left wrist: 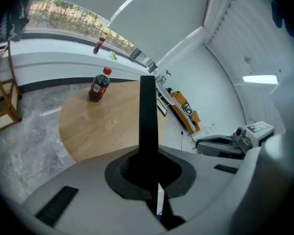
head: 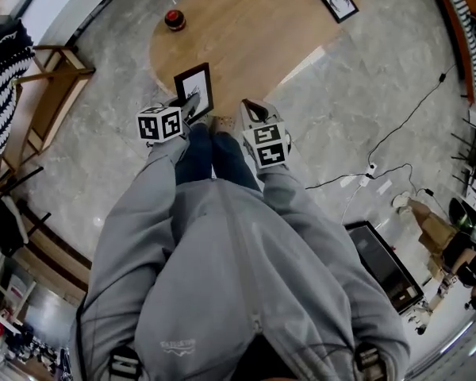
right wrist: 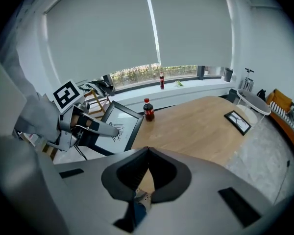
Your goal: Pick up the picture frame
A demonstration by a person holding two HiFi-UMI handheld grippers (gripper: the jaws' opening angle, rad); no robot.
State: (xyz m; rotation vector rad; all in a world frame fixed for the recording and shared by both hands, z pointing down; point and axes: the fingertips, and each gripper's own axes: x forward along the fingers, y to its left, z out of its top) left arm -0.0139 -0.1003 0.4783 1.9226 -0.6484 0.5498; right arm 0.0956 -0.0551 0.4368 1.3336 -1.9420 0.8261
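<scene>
While left tongs [head: 192, 101] clamp the frame [head: 197, 84] by its edge, near the surface [head: 254, 38] rim, right tongs [head: 249, 106] closed, empty, alongside.

black picture frame [head: 197, 84] (line sketch on white) aloft in left gripper [head: 190, 106]
</scene>
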